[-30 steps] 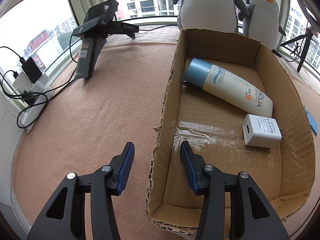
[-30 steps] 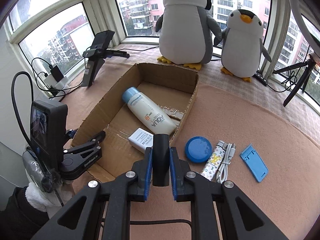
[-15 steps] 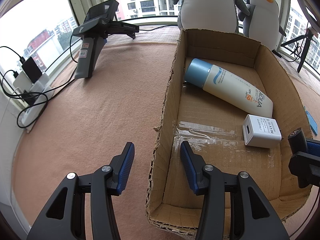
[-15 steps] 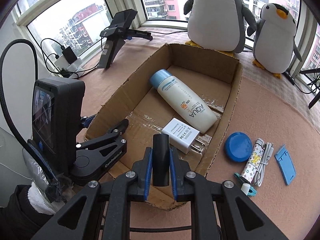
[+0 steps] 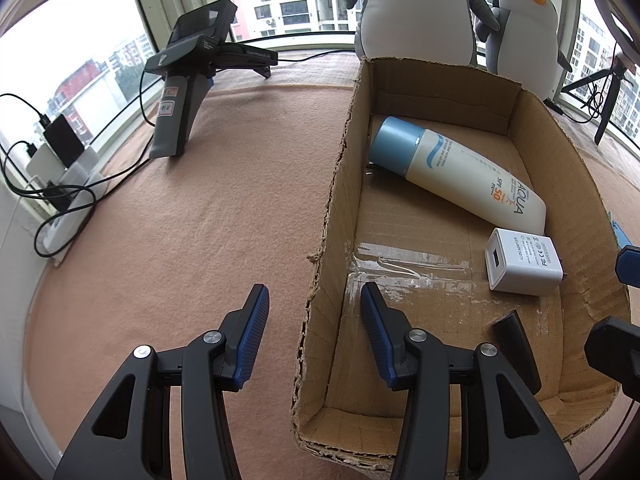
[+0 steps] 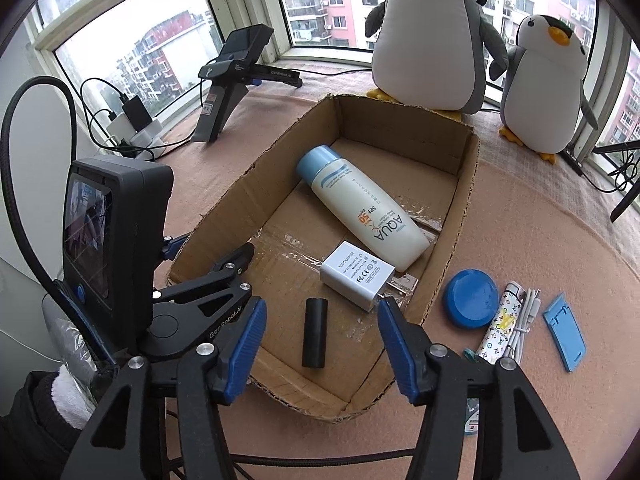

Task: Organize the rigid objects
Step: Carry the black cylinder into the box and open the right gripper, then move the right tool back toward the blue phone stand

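Observation:
A cardboard box [image 6: 466, 200] [image 5: 340, 184] holds a white sunscreen bottle [image 6: 362, 210] [image 5: 460, 172], a white charger adapter [image 6: 354, 274] [image 5: 520, 266] and a short black cylinder [image 6: 315, 332] [image 5: 516, 344] lying loose on its floor. My right gripper [image 6: 322, 312] hovers over the box's near end, its jaws opening, with the cylinder below and free of the pads. My left gripper [image 5: 313, 292] [image 6: 208, 250] straddles the box's left wall, one finger inside and one outside, jaws apart and not pressing the cardboard.
On the cloth right of the box lie a blue round lid [image 6: 472, 298], a patterned stick [image 6: 500, 326], a white cable [image 6: 526, 320] and a blue phone stand [image 6: 564, 332]. Two plush penguins [image 6: 430, 40] stand behind. A spare gripper [image 6: 236, 76] and chargers [image 6: 134, 120] sit by the window.
The right gripper moved over the box with the black cylinder, then its jaws spread and the cylinder dropped onto the box floor. The left gripper stayed still.

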`<state>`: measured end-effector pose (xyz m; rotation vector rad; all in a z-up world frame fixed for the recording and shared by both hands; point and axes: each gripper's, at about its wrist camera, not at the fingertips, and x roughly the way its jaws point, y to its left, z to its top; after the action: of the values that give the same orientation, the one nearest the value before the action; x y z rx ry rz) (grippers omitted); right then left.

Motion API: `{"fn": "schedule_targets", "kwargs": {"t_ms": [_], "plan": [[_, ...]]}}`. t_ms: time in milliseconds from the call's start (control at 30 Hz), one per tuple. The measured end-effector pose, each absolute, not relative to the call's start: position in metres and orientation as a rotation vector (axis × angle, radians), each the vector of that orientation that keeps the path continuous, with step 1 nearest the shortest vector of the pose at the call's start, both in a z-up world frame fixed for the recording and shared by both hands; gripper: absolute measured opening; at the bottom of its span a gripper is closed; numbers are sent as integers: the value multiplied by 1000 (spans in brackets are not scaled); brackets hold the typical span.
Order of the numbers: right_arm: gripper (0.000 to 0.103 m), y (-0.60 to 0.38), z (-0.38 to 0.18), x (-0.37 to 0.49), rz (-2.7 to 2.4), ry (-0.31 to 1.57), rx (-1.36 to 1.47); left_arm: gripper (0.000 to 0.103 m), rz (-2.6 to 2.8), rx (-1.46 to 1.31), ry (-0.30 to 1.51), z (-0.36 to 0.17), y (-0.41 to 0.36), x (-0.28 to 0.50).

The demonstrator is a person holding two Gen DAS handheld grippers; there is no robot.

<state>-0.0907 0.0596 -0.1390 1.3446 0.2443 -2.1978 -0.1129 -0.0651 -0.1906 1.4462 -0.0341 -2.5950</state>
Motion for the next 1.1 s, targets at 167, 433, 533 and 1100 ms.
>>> {"fn": "schedule_targets", "kwargs": {"t_ms": [167,433,533,1100], "plan": [[54,62,-137,-91,-2217,258,1340,47,-2594,1445,-40,-190,-64,-113],[58,79,-132,-93,-2259,245,1330,47,-2592,1444,-40,-190,-64,-114],[59,91,-130,-96,-2280,230,1335,47,-2593,1444,-41,-190,-64,-114],[59,188,-131,-119,-2439,131,1401,47,-2593,1444,-39,-190,-64,-114]]}}
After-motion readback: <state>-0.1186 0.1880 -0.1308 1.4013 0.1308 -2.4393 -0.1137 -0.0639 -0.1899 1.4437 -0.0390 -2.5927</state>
